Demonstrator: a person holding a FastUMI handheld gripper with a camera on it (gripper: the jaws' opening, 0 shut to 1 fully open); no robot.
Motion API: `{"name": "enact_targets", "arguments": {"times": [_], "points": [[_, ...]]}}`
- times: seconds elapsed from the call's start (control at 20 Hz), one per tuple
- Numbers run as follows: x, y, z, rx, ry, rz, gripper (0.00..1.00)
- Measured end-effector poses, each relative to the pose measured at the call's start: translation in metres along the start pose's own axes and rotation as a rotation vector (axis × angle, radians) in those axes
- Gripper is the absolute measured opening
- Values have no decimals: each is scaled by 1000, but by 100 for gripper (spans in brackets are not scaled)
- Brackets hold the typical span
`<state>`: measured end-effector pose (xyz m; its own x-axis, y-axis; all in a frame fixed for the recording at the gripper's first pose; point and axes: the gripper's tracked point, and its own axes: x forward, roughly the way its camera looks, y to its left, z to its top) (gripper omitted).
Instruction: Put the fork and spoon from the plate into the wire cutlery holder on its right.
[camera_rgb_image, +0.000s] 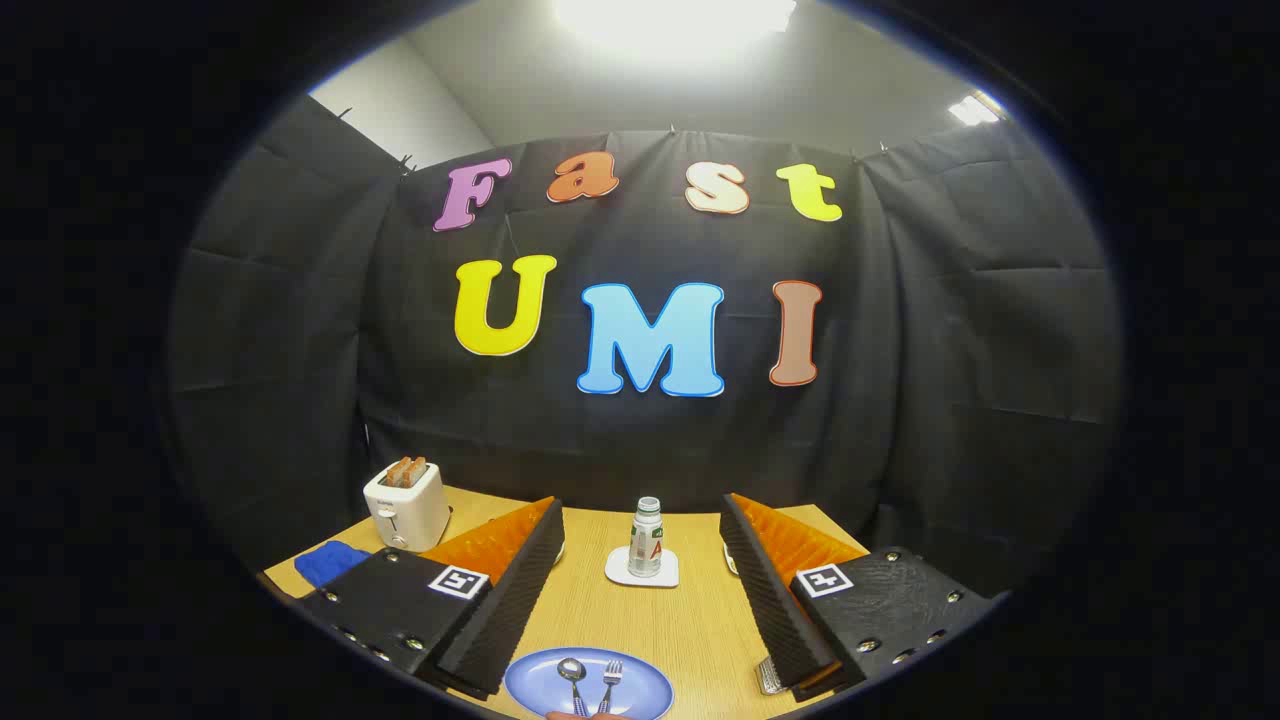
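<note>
The gripper (640, 610) hung released above the wooden desk (690, 620), its two fingers spread wide with nothing between them but bare desk and things lying well below. The round blue plate (640, 695) sat at the near edge of the desk, between the fingers and closer to the camera than their tips. On the plate lay the shiny metal spoon (572, 680) and, just beside it to the right, the shiny metal fork (610, 682) — close together, nearly parallel, heads pointing away from the camera. To the right of the plate, tucked under the right finger, a bit of the silvery wire cutlery holder (768, 678) showed; most of it was hidden, so its opening could not be judged.

Beyond the plate stood a small clear bottle with a pale cap (646, 540) on a white square coaster (642, 572). Far beyond and to the left of the plate were a white toaster with slices of toast in it (406, 505) and a folded blue cloth (330, 562).

Neither piece had been picked up. The main risk, as I judged it, lay in how near the spoon and fork were — a wide-open descent could catch both, or nudge one off the plate. Thin, smooth metal lying flat would likely slip from the pinch or tilt in it. With the holder hidden under the finger, a handle might strike its wire rim and miss. A sweep too far forward could tip the bottle.
</note>
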<state>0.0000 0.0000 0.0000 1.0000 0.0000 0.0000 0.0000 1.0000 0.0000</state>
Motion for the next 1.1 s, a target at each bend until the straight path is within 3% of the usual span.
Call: {"name": "enact_targets", "arguments": {"times": [1.1], "points": [[3,4,-9,-7,30,12,96]]}}
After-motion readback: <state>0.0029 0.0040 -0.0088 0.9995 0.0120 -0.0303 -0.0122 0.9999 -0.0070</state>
